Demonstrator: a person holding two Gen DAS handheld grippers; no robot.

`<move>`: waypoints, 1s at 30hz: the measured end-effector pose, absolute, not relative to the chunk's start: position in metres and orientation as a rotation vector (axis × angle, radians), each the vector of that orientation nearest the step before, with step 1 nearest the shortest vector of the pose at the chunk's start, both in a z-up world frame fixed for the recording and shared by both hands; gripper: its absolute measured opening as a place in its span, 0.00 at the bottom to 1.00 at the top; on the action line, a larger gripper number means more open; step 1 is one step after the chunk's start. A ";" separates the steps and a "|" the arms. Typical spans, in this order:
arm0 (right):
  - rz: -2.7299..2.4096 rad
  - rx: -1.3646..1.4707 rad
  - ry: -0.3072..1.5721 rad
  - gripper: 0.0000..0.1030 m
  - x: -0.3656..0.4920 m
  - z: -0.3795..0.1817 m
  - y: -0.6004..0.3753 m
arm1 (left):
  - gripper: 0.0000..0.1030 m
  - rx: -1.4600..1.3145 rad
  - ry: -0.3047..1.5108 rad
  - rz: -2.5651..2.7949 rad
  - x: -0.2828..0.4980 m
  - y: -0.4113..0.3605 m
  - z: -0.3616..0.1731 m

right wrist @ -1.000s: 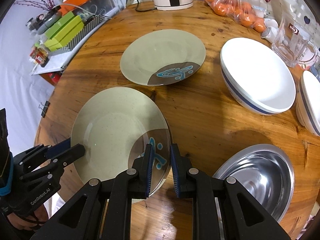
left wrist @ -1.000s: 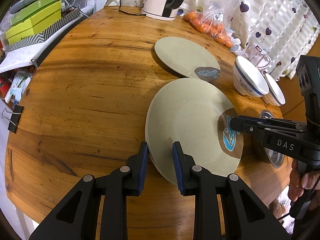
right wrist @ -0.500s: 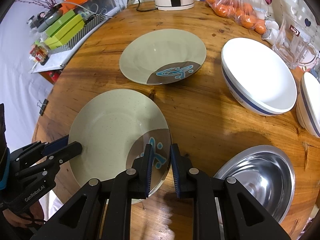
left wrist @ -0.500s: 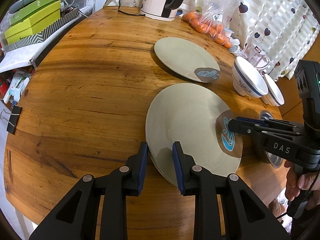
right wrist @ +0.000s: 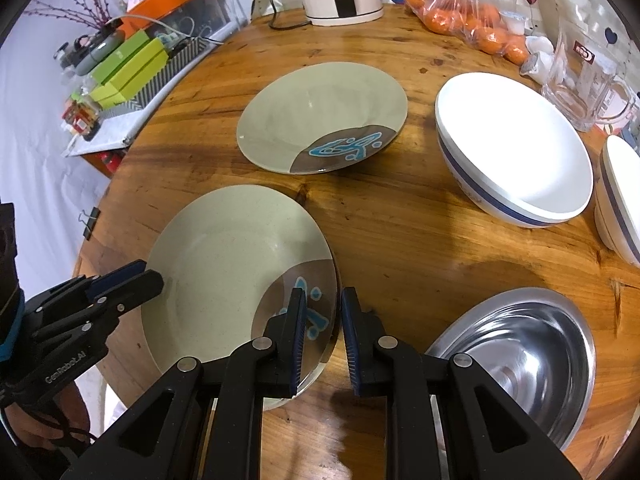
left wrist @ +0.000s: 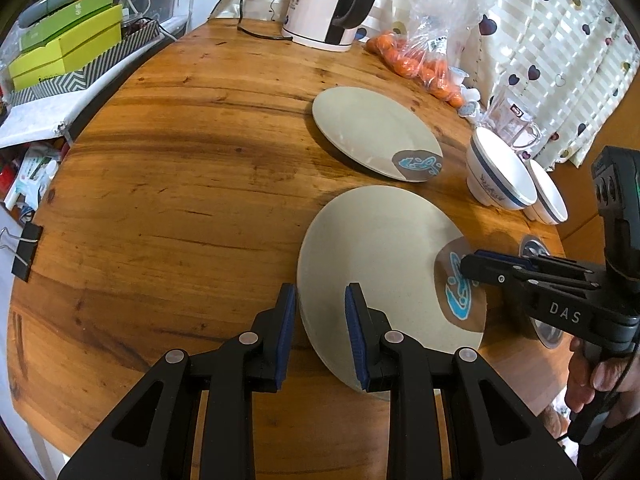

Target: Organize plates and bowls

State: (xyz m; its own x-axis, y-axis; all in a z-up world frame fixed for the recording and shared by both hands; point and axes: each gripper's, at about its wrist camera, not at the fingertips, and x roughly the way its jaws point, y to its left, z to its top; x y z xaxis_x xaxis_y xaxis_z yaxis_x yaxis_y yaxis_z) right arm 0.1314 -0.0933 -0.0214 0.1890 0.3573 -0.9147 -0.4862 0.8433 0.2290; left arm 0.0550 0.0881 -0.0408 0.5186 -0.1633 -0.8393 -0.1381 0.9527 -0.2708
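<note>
Near plate (left wrist: 376,256) slightly shifted, rim hidden between both tools

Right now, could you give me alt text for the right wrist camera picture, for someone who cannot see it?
Two handheld grippers pinch opposite edges of a beige plate on a round wooden table: the right gripper at its brown patterned edge, the left gripper at the far rim. Beyond lie a second beige plate, two white bowls and a steel bowl.

White kettle (left wrist: 328,4), bag of oranges (right wrist: 472,20), glass mug (right wrist: 584,76), green boxes (left wrist: 64,52), binder clip (left wrist: 26,250)
</note>
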 end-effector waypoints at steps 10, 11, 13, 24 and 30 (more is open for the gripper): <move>0.597 -0.131 1.238 0.18 0.130 -0.022 -0.092 | 0.25 -0.303 1.038 -0.012 0.055 0.084 -0.041; 0.597 -0.133 1.238 0.18 0.130 -0.022 -0.092 | 0.25 -0.304 1.039 -0.012 0.055 0.084 -0.041; 0.596 -0.134 1.238 0.18 0.130 -0.023 -0.092 | 0.25 -0.303 1.041 -0.011 0.055 0.084 -0.041; 0.585 -0.115 1.224 0.18 0.132 -0.016 -0.099 | 0.26 -0.313 1.026 -0.016 0.052 0.089 -0.037; 0.583 -0.079 1.183 0.26 0.134 -0.001 -0.108 | 0.26 -0.312 1.001 -0.003 0.052 0.093 -0.027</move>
